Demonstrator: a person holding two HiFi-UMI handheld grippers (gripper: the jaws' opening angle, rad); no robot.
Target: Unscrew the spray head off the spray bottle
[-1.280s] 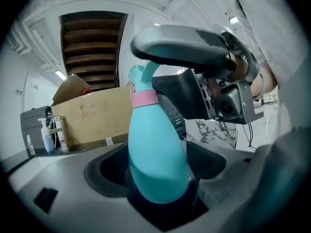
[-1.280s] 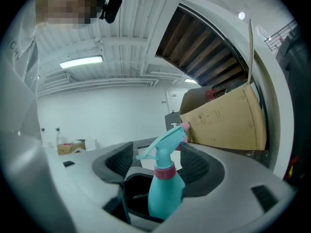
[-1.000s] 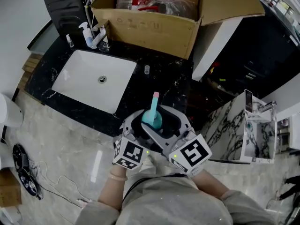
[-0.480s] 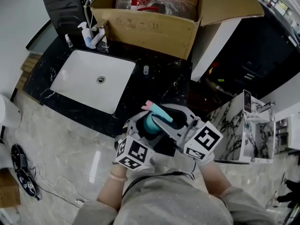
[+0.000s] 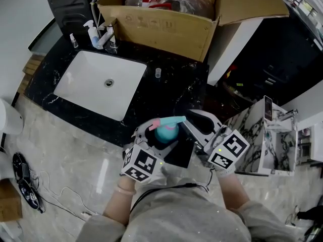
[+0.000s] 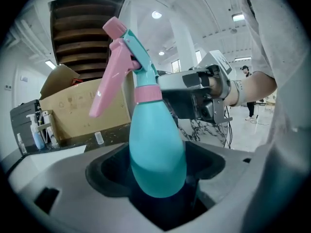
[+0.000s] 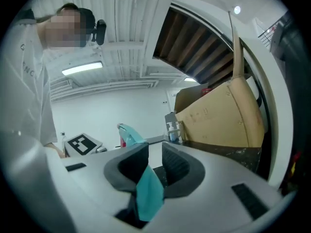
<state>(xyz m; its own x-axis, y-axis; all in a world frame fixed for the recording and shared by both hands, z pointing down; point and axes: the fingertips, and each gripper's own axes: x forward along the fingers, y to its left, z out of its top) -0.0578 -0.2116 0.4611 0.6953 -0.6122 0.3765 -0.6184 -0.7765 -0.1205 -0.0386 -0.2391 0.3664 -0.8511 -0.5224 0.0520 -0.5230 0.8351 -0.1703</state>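
The left gripper (image 6: 158, 181) has its jaws clamped on the spray bottle (image 6: 158, 149), aloft just off the worktop (image 5: 171, 91) front edge, the right gripper (image 7: 151, 166) jaws closing with the spray head (image 6: 129, 57) between them, so it's the grip-up, and next looks like a firm twist about the neck.

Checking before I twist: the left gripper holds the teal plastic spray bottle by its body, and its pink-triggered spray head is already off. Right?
Not quite. The pink-triggered spray head is on the teal plastic spray bottle, seated at its pink collar, as the left gripper view shows. The left gripper does hold the bottle by its body.
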